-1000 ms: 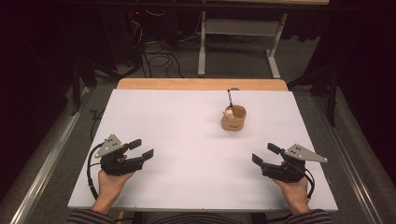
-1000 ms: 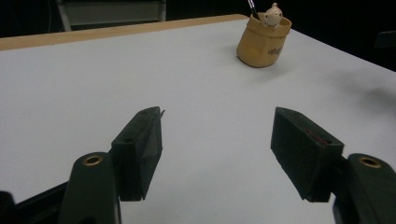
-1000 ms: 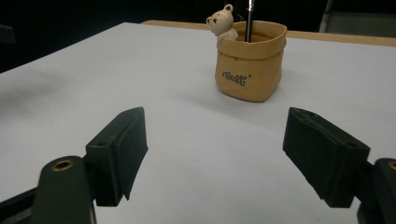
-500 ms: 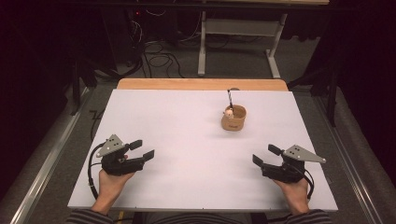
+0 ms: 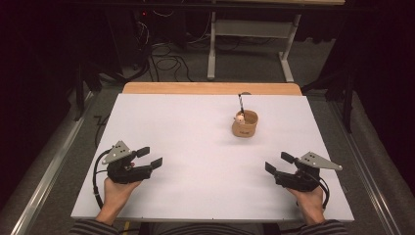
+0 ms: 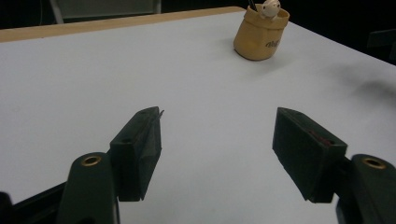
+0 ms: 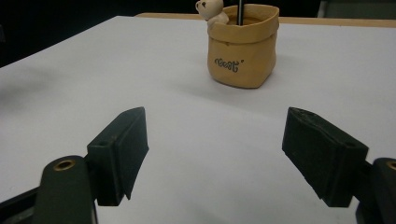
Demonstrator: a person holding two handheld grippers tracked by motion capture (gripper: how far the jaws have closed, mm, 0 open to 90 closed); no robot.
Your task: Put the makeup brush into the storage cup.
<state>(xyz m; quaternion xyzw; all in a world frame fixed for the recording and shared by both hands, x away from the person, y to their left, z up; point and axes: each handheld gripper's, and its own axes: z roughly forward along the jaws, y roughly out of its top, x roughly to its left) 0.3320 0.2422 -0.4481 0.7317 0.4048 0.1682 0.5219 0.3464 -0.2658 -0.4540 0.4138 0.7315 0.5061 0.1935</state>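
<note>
Grippers first: nearest us, our left gripper (image 5: 149, 157) rests low over the near left part of the white table (image 5: 195, 147) with its jaws spread wide and nothing between them, and our right gripper (image 5: 276, 163) sits at the near right, likewise gaping and empty. Farther out, well apart from both and right of the table's middle, we see the tan pot (image 5: 244, 124) standing upright, a small bear figure (image 7: 211, 10) peeking over its rim beside a dark stick (image 5: 241, 101).
</note>
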